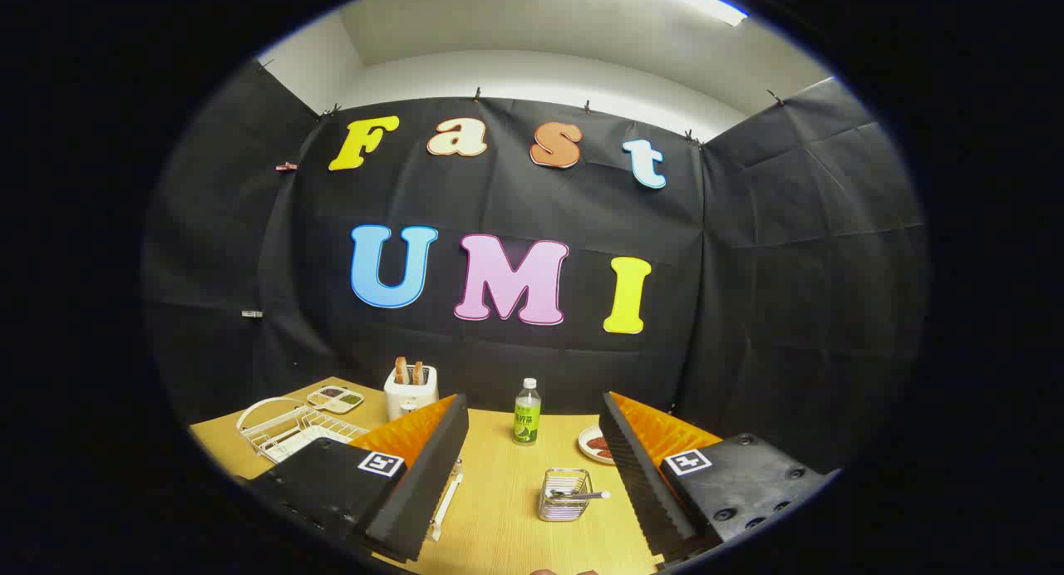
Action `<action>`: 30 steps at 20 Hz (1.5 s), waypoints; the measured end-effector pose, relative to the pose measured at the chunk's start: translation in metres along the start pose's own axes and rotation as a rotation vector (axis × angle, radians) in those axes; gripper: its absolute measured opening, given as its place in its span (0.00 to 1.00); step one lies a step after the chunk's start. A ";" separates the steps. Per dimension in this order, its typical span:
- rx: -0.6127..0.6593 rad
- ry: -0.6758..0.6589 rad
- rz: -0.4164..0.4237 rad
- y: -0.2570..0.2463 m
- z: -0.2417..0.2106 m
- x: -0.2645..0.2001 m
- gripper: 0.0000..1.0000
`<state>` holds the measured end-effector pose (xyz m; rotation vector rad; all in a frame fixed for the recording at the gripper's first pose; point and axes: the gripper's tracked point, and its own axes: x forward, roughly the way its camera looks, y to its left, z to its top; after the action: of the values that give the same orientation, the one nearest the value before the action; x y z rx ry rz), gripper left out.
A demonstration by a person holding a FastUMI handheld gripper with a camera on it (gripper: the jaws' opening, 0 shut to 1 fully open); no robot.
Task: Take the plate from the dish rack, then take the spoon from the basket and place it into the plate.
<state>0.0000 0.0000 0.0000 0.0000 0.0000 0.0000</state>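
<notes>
We see the tongs (532, 467) spread wide, holding nothing. The basket (564, 494) with the spoon (579, 495) stands on the table (499, 508) between the fingers. The dish rack (291, 430) sits beyond the left finger, its plate (293, 444) lying inside.

My right finger (636, 467) hides most of the plate (592, 444) at lower right; my left finger (424, 475) covers part of a white bar (445, 500) and the toaster's (410, 392) base. The rack's (287, 430) near corner sits behind my gripper (532, 508). The tray's (335, 399) contents are too small to tell.
</notes>
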 end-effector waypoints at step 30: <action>-0.220 0.368 0.215 0.098 -0.075 0.087 0.95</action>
<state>0.0871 0.0980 -0.0753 -0.2202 0.3683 0.2152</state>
